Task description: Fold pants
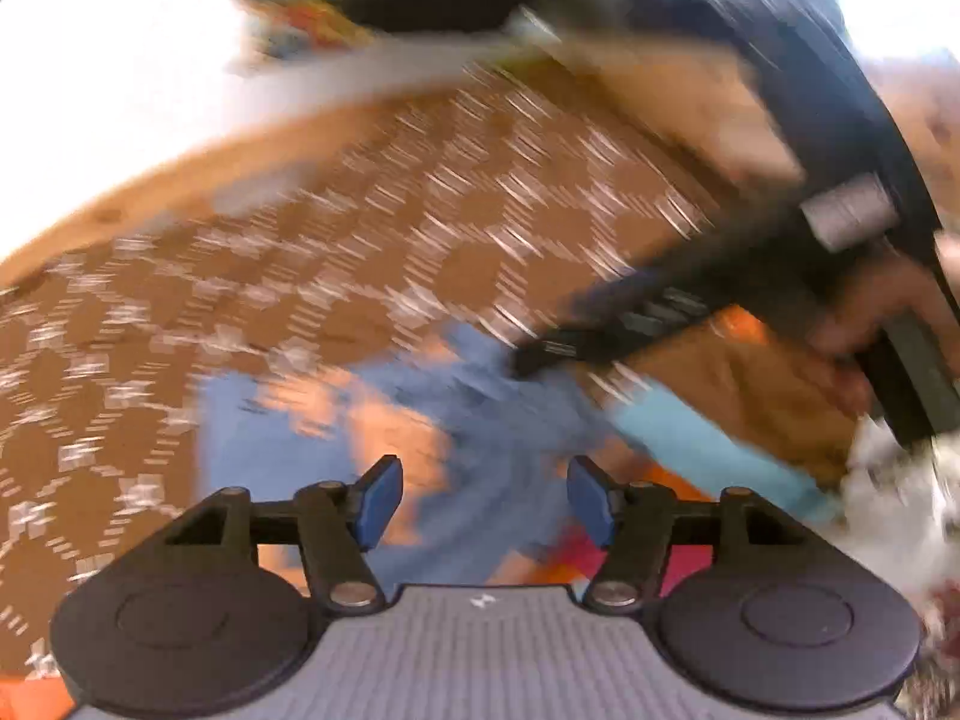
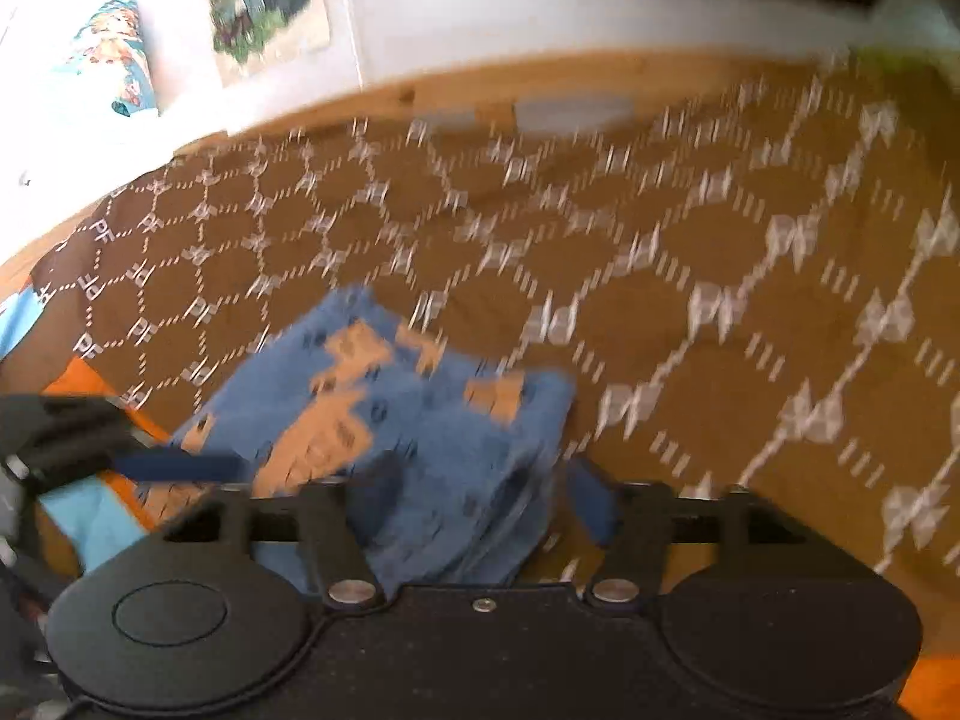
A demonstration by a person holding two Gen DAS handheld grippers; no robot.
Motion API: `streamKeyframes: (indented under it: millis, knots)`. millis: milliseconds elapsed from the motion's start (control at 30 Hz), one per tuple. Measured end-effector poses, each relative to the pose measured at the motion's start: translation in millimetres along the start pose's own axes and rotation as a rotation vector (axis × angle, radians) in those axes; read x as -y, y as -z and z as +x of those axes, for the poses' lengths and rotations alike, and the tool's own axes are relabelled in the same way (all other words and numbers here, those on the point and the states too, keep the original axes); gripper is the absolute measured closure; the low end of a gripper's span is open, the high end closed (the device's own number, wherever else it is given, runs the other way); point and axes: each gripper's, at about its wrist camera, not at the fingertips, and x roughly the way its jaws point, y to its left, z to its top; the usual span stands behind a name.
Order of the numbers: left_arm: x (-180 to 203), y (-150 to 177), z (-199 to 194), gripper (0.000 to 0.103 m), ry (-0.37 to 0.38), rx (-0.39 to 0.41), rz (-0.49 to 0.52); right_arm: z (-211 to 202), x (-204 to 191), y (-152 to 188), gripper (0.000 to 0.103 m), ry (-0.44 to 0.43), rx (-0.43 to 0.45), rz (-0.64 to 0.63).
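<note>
**A:** What did your left wrist view give you?

**B:** My left hand-held gripper stood wide, its blue pads apart with nothing between them. Below and beyond them lay the soft blue pants with orange blocky patches, resting on the brown bed cover with its white hexagon print. Everything was smeared with blur. To the right I could see my right hand-held gripper reaching in over the cloth, held in my hand.

**A:** And the right wrist view?

**B:** There the right hand-held gripper was also wide and held nothing; a thick edge of the pants lay in the gap, but the pads did not press on it. The pants looked already doubled into a compact bundle, near the bed cover's near edge. The left hand-held gripper's finger showed at the left, just beside the bundle.

**A:** How would the cloth handle?

**B:** I judged it light, limp and not slippery, the sort of thing that sags unless both corners are taken. I would have pinched the stacked layers at an outer edge so none slid apart.

**A:** What did one view show that the other lacked?

**B:** Only the right one showed the bundle's whole outline and the cartoon posters on the white wall. Only the left showed my hand, and a pale blue strip of fabric at the right.
</note>
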Motion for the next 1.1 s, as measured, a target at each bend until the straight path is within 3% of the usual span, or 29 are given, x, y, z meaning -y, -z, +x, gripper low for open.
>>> streamKeyframes:
  millis: [67,133,167,200,300,400,533,667,767,867,967,1100]
  knots:
    - [-20,3,0,0.031,-0.136,0.009,-0.105,-5,-3,-3,0.024,0.035,0.03,-0.023]
    - [-41,6,9,0.033,-0.242,-0.039,-0.195,-3,-8,0,0.02,0.067,0.058,-0.032]
    - [-53,10,15,0.041,-0.282,-0.078,-0.234,-1,-11,4,0.02,0.079,0.06,-0.045]
    - [-65,16,21,0.043,-0.311,-0.11,-0.27,2,-16,7,0.02,0.101,0.062,-0.068]
    - [-88,35,31,0.04,-0.313,-0.17,-0.353,17,-39,19,0.012,0.147,0.053,-0.193]
    - [-92,49,30,0.027,-0.327,-0.159,-0.362,37,-54,41,0.008,0.219,-0.021,-0.364]
    - [-97,39,15,0.026,-0.299,-0.132,-0.366,25,-47,31,0.008,0.222,-0.005,-0.305]
    - [-97,3,29,0.02,-0.281,-0.056,-0.234,12,-50,13,0.003,0.241,0.124,-0.28]
    - [-88,-14,63,0.02,-0.279,-0.075,-0.11,36,-52,10,0.001,0.324,0.14,-0.285]
    - [-88,-11,108,0.021,-0.361,-0.118,0.013,64,-42,17,0.003,0.465,0.075,-0.261]
    - [-102,-9,126,0.015,-0.382,-0.104,-0.037,63,-26,29,0.002,0.487,0.067,-0.162]
    - [-117,-7,127,0.009,-0.358,-0.102,-0.129,61,-24,36,0.001,0.5,0.076,-0.173]
